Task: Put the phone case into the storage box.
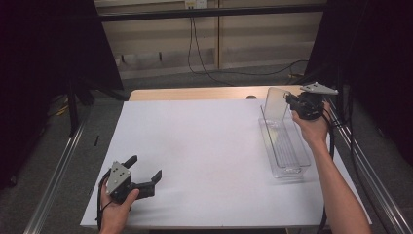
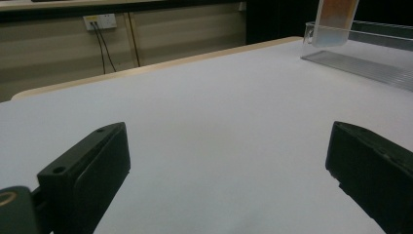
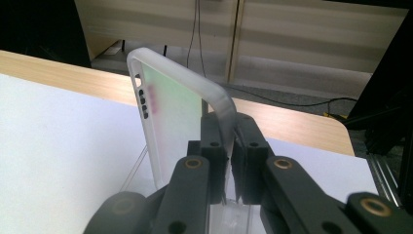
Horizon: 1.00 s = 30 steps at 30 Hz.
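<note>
High view: my right tongs (image 1: pixel 293 104) clamp a clear phone case (image 1: pixel 275 105) upright over the far-right tray (image 1: pixel 292 168); left tongs (image 1: pixel 144 170) rest apart, near left.

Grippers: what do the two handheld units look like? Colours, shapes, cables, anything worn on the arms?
Both are black two-jaw units. The left gripper has broad, flat rectangular jaws with small holes in them, a grey three-cornered plate with dots on top, and a black cable looping by the wrist. The right gripper shows black linkage bars with brass-coloured pivot rings, the same grey plate, and a black cable along the forearm. No sleeves or gloves are visible.
</note>
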Each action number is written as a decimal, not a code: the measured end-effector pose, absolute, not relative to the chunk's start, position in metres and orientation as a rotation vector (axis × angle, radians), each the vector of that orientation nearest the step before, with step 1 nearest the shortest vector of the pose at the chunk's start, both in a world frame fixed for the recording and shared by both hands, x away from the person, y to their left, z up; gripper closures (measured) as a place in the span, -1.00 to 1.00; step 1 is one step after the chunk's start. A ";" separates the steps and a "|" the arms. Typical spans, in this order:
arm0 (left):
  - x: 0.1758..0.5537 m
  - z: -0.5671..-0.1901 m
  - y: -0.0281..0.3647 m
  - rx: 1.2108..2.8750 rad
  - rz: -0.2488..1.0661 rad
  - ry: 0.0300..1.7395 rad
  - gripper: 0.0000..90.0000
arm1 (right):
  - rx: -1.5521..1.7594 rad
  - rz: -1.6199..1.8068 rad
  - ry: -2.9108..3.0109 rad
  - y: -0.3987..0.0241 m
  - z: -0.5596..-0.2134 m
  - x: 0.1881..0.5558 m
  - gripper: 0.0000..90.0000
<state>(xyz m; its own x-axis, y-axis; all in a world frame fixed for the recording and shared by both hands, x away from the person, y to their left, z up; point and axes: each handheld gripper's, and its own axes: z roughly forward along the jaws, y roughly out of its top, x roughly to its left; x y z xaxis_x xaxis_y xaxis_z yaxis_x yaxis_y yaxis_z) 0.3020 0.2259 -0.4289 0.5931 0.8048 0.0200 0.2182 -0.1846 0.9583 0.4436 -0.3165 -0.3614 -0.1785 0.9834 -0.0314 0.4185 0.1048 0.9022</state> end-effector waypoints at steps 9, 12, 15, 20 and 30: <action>0.302 -0.429 0.225 1.716 0.657 0.844 -0.94 | 1.391 1.005 1.693 -0.313 -0.367 0.448 0.88; 0.302 -0.429 0.225 1.716 0.658 0.843 -0.95 | 1.393 0.998 1.698 -0.312 -0.369 0.450 0.88; 0.302 -0.429 0.225 1.715 0.660 0.842 -0.95 | 1.396 0.984 1.696 -0.311 -0.371 0.451 0.88; 0.302 -0.429 0.226 1.715 0.659 0.842 -0.94 | 1.402 0.978 1.692 -0.312 -0.373 0.453 0.88; 0.302 -0.429 0.224 1.718 0.659 0.837 -0.94 | 1.402 0.961 1.697 -0.311 -0.377 0.456 0.88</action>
